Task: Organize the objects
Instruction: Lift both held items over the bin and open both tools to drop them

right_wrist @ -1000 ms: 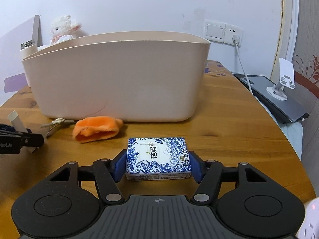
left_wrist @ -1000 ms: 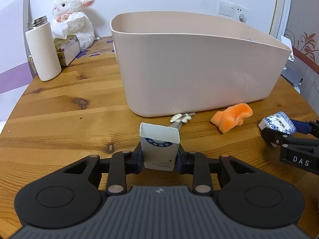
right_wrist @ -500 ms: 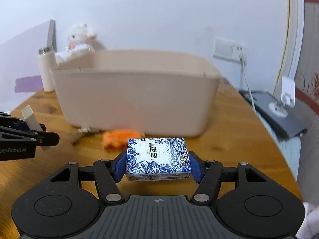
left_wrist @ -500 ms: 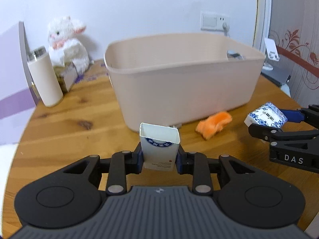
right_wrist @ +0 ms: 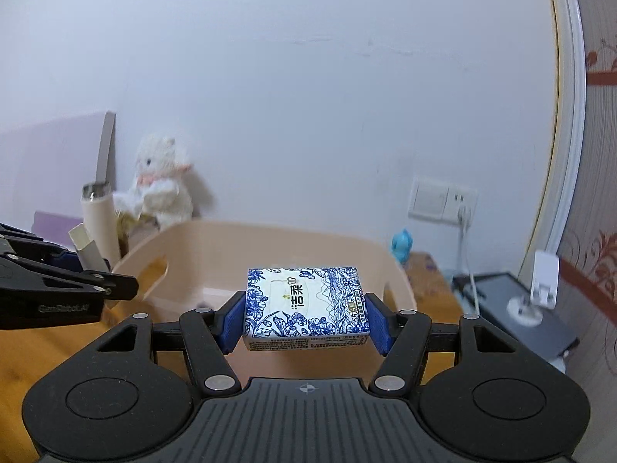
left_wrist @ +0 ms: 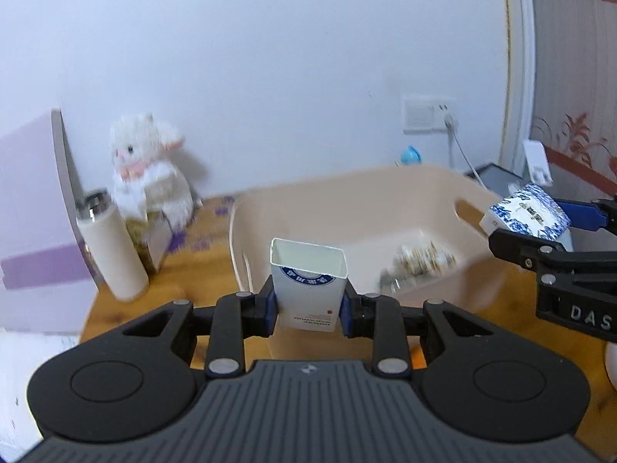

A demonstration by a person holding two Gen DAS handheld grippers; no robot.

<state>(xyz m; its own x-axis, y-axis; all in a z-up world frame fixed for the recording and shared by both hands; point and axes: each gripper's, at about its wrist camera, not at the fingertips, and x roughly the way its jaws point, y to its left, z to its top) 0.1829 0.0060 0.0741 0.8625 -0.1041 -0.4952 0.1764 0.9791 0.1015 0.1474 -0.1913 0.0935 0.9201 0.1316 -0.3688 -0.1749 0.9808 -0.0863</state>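
My left gripper (left_wrist: pixel 308 308) is shut on a small white box with a blue round mark (left_wrist: pixel 308 281), held in the air at the near edge of the beige plastic bin (left_wrist: pixel 347 208). My right gripper (right_wrist: pixel 306 318) is shut on a blue-and-white tissue pack (right_wrist: pixel 304 303), held above the bin's (right_wrist: pixel 216 247) near rim. The right gripper and its pack (left_wrist: pixel 526 212) also show at the right of the left wrist view. The left gripper and its box (right_wrist: pixel 86 249) show at the left of the right wrist view. A blurred small object (left_wrist: pixel 420 260) lies inside the bin.
On the wooden table (left_wrist: pixel 127 308) a cream flask (left_wrist: pixel 112 254) and a white plush toy (left_wrist: pixel 150 169) stand at the back left. A wall socket with a cable (right_wrist: pixel 443 200), a small blue figure (right_wrist: pixel 401 245) and a dark device with a white stand (right_wrist: pixel 540 305) are on the right.
Both grippers have risen with their loads and now look down over the bin's rim into it. The orange cloth and keys have dropped out of view.
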